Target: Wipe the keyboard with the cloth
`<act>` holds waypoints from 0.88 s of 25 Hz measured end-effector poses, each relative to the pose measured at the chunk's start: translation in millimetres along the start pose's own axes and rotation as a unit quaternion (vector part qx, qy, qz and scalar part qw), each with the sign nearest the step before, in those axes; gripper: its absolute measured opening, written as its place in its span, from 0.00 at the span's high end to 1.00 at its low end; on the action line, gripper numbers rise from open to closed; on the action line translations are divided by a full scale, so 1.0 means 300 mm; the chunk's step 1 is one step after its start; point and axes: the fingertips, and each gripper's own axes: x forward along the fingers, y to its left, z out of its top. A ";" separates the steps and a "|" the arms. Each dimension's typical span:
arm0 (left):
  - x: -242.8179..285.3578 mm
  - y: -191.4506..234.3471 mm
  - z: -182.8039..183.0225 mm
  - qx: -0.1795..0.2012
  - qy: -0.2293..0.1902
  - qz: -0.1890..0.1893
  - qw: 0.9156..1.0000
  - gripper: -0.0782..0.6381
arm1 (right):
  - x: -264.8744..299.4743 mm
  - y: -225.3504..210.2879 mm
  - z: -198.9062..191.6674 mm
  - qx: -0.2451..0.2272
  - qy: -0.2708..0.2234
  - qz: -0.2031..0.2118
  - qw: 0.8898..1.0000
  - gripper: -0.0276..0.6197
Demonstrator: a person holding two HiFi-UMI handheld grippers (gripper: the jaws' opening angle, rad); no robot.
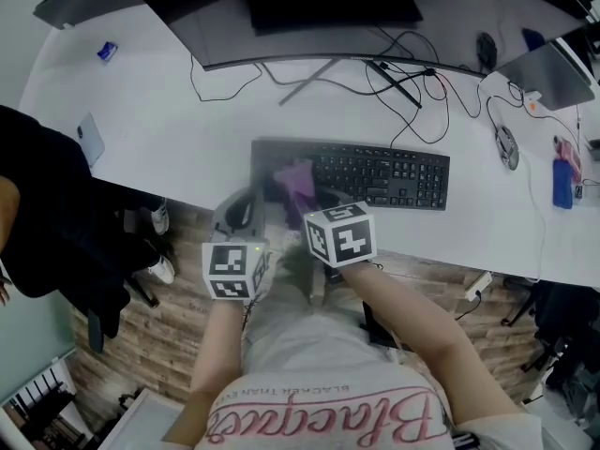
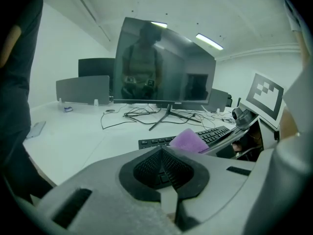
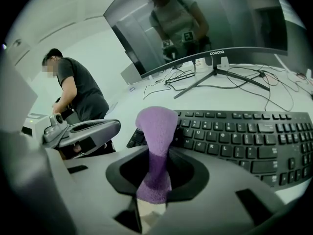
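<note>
Cloth (image 3: pixel 155 126): soft, light, probably limp. The right gripper (image 3: pixel 154 190) clamps its lower end, leaving the free bunch over the keyboard's (image 3: pixel 244 136) left end. Left gripper (image 2: pixel 164 173) is closed and empty, near that end.

Right gripper view, up at 1 o'clock: the monitor (image 3: pixel 195 18) carries the brand "coocaa" in small pale letters on its lower bezel, just above the stand. Down at 3 o'clock, the keyboard (image 3: pixel 244 136) shows white legends on its black keys, all too small to read with any certainty.

Over to the head view, 6 o'clock: the person's shirt (image 1: pixel 328 411) bears a big pink script, upside down from here. It begins "Bla" and the rest won't resolve. A thin line of capitals by it reads "BLACKER THAN", the end unclear. Near centre, one marker cube (image 1: pixel 339 234) and a second (image 1: pixel 232 268) at 7 o'clock show black-and-white squares only.
</note>
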 end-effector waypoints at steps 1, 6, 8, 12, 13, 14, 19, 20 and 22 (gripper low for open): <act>0.005 -0.015 0.002 0.002 0.001 -0.004 1.000 0.88 | -0.007 -0.012 -0.002 0.002 0.000 -0.002 1.000 0.82; 0.030 -0.087 0.002 0.008 0.005 -0.017 1.000 0.88 | -0.046 -0.068 -0.016 0.006 -0.001 -0.012 1.000 0.82; 0.041 -0.115 0.004 0.009 0.006 -0.020 1.000 0.88 | -0.062 -0.092 -0.021 0.008 -0.001 -0.016 1.000 0.82; 0.060 -0.169 0.013 0.008 0.007 -0.027 1.000 0.88 | -0.097 -0.139 -0.031 0.013 0.000 -0.024 1.000 0.82; 0.065 -0.182 0.017 0.008 0.007 -0.028 1.000 0.88 | -0.106 -0.150 -0.033 0.014 0.000 -0.025 1.000 0.82; 0.069 -0.195 0.021 0.008 0.007 -0.030 0.999 0.88 | -0.115 -0.162 -0.036 0.015 0.001 -0.027 1.000 0.82; 0.098 -0.259 0.029 0.010 0.008 -0.038 0.999 0.88 | -0.156 -0.222 -0.046 0.019 0.001 -0.033 0.999 0.82; 0.102 -0.272 0.030 0.010 0.008 -0.039 0.999 0.88 | -0.164 -0.232 -0.050 0.020 0.001 -0.034 0.999 0.82; 0.113 -0.297 0.029 0.010 0.010 -0.042 0.999 0.88 | -0.180 -0.254 -0.056 0.022 0.001 -0.035 0.999 0.82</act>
